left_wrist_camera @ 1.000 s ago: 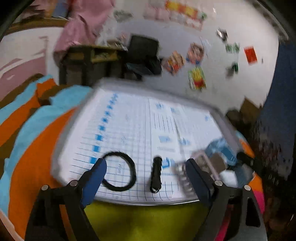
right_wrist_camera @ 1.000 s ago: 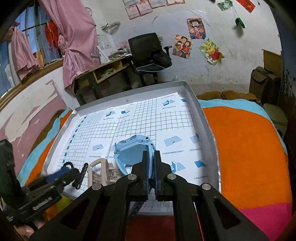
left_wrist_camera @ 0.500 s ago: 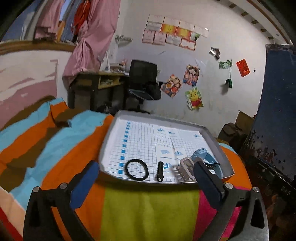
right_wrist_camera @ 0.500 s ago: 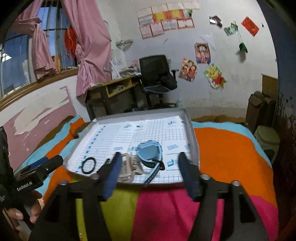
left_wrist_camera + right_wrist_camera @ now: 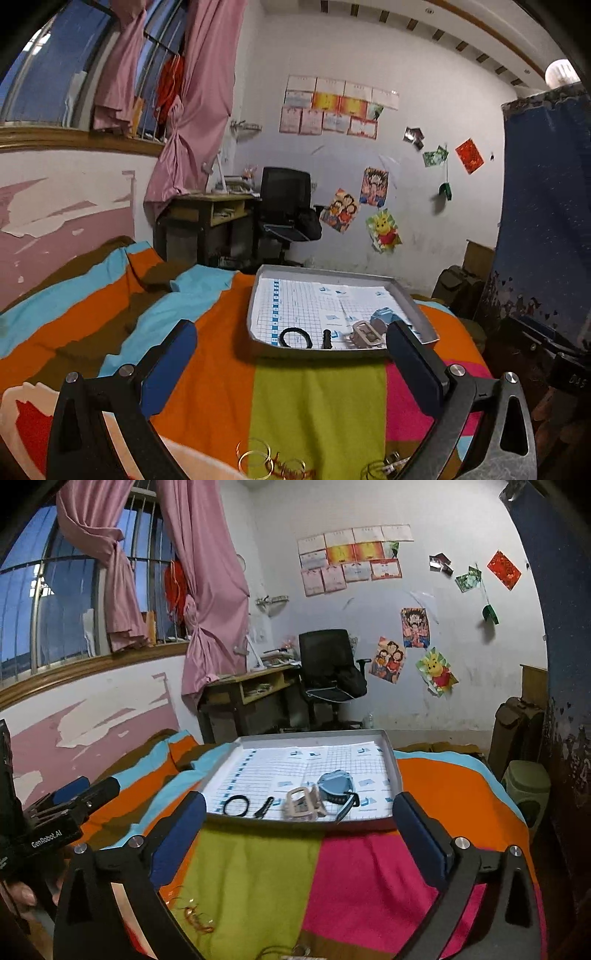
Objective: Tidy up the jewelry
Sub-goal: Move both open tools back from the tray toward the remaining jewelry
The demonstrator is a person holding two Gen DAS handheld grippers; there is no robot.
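Note:
A grey tray [image 5: 255, 314] [image 5: 391, 760] with grid paper lies on the striped bed. In it sit a black ring band [image 5: 295, 338] [image 5: 236, 805], a small black clip [image 5: 327, 339] [image 5: 264, 807], a beige watch [image 5: 364, 334] [image 5: 301, 805] and a light blue watch [image 5: 384, 317] [image 5: 334, 784]. Gold rings [image 5: 255, 458] [image 5: 194, 915] lie on the blanket near me. My left gripper [image 5: 291, 365] and right gripper [image 5: 299, 834] are both open and empty, held back from the tray's near edge.
The left gripper's body [image 5: 55, 823] shows at the left of the right wrist view. A desk [image 5: 207, 221] and black office chair [image 5: 284, 206] stand behind the bed. A dark blue cabinet [image 5: 543, 221] is at the right.
Both grippers have pulled back and up from the tray. The right gripper, shut at the blue watch a second ago, has opened and left it in the tray.

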